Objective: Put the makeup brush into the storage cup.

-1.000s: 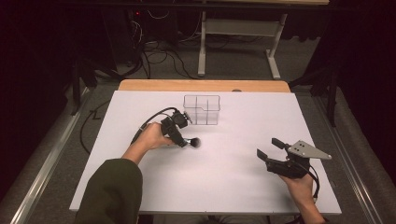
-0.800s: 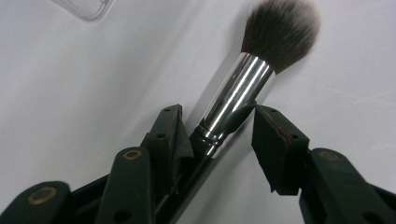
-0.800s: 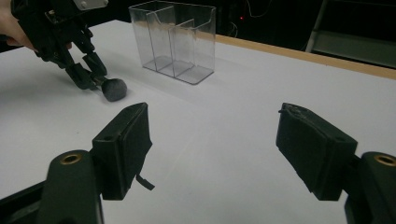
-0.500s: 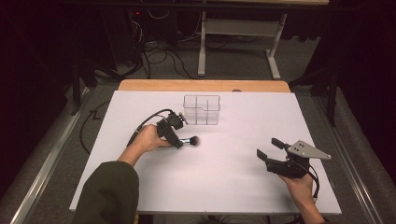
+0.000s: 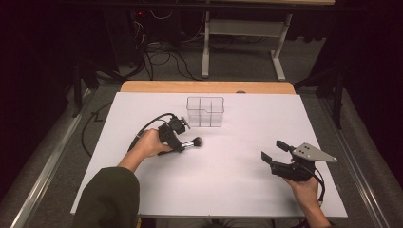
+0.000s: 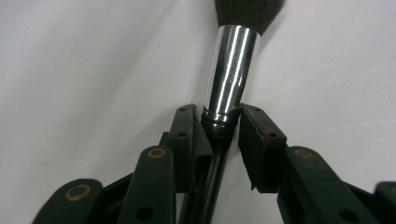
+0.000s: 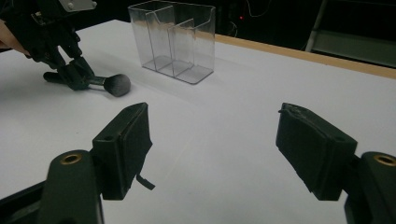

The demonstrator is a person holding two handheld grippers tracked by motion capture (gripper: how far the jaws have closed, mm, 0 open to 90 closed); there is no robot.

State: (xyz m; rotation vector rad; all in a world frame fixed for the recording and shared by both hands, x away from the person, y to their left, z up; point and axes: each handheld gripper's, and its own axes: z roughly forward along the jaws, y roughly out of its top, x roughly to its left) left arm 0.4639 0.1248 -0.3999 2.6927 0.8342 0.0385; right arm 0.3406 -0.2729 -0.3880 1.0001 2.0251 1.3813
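The step in hand looks like the pick-up of a makeup brush (image 5: 190, 142), probably bound for the clear organiser (image 5: 205, 112) that stands toward the far edge of the white table (image 5: 237, 190). Taking that organiser as the landmark: the left gripper (image 5: 177, 145) sits on the near-left side of it, close but not touching, low over the table. In the left gripper view its jaws are drawn in on the brush right where the black handle meets the shiny metal ferrule (image 6: 231, 79) — the pads look pressed against it or very nearly so, with the dark bristles pointing away past the fingertips. The brush lies roughly flat, and whether it is already clear of the table I cannot tell.

Further right and well nearer the person than the organiser, the right gripper (image 5: 276, 152) hovers with its jaws spread wide and nothing between them — in its own view the pads (image 7: 128, 135) frame bare table, the organiser and the left gripper beyond.

The next move, as I judge it, calls for a lift, then turning the brush upright so the handle end goes down, and lowering it into one of the open compartments without knocking the light plastic walls
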